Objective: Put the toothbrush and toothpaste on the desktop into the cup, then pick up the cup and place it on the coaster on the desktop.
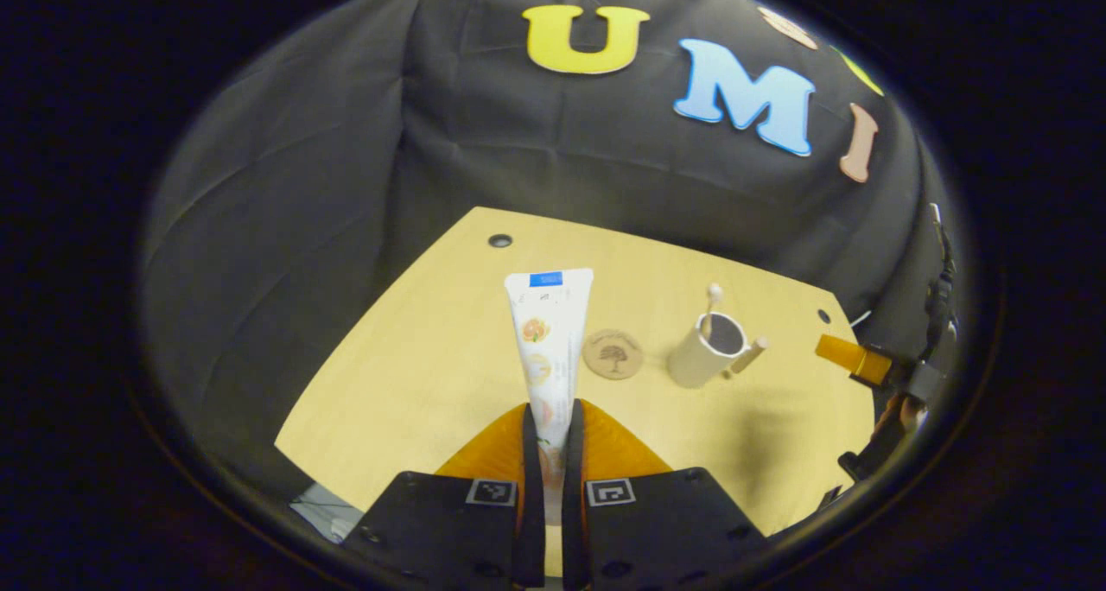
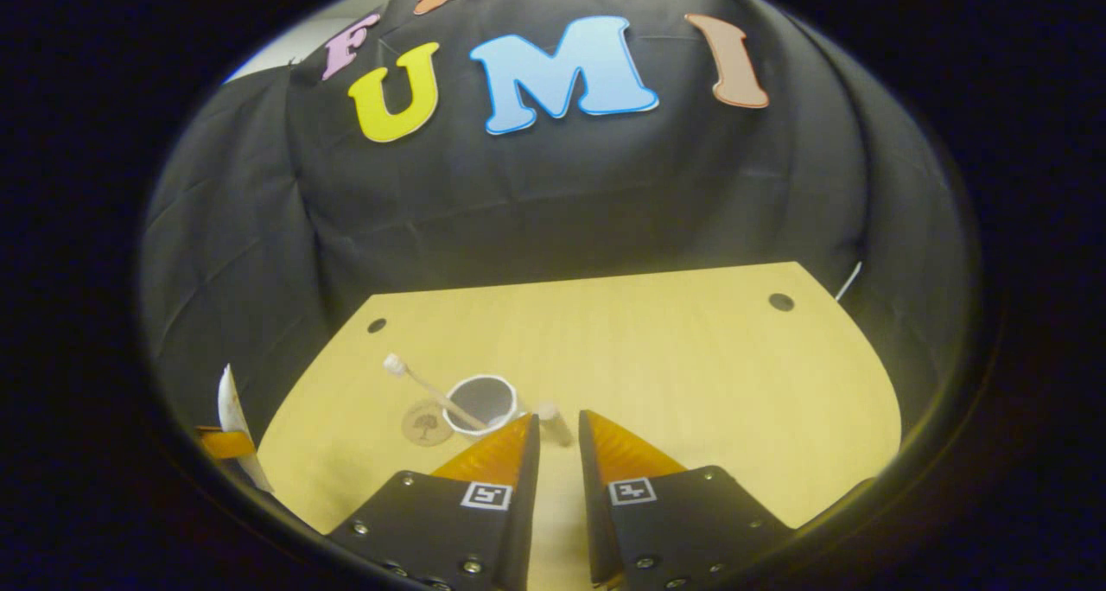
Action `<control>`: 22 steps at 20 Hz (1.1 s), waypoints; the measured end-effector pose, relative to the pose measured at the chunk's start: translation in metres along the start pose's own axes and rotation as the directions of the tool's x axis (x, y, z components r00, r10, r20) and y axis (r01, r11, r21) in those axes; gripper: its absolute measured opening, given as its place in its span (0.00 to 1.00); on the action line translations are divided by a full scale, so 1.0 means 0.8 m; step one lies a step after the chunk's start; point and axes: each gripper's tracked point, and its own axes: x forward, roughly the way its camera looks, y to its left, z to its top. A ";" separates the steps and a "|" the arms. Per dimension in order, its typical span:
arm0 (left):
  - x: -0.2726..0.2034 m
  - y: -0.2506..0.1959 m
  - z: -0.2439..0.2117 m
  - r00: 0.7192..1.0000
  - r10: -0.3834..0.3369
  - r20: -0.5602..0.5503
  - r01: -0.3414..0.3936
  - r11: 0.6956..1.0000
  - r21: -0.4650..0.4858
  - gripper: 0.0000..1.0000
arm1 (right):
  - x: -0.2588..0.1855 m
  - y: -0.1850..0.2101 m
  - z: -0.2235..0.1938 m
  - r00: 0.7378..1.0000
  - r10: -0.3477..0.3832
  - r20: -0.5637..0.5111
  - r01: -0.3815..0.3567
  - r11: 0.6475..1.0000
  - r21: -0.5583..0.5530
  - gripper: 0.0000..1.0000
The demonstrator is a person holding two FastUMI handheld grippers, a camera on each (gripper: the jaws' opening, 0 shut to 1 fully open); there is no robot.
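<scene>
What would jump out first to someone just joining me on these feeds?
The toothpaste tube, clamped upright between the left gripper's fingers above the desk's near side. Beyond it the white cup stands on the wooden desktop with the toothbrush already leaning inside, the round coaster bare beside it. The right gripper hangs empty, just short of the cup.

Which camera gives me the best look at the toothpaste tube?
The left gripper view: the toothpaste tube stands upright between that gripper's fingers, front fully visible. The right gripper view catches just a white sliver of it at its left edge.
</scene>
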 end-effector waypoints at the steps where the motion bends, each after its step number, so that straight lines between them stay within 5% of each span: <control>1: 0.006 -0.022 0.005 0.999 -0.034 0.003 0.034 0.999 0.025 0.15 | -0.011 -0.016 -0.008 1.000 -0.023 -0.003 0.023 1.000 0.013 0.26; 12: 0.054 -0.218 0.032 0.952 -0.303 -0.038 0.304 0.925 0.227 0.15 | -0.131 -0.191 -0.058 0.944 -0.327 -0.038 0.328 0.924 0.195 0.26; 17: 0.094 -0.272 0.039 0.932 -0.359 -0.046 0.357 0.892 0.276 0.15 | -0.170 -0.231 -0.075 0.909 -0.411 -0.073 0.416 0.879 0.231 0.21; 22: 0.145 -0.309 0.071 0.921 -0.388 0.020 0.354 0.860 0.368 0.15 | -0.192 -0.250 -0.086 0.882 -0.456 -0.121 0.471 0.840 0.270 0.26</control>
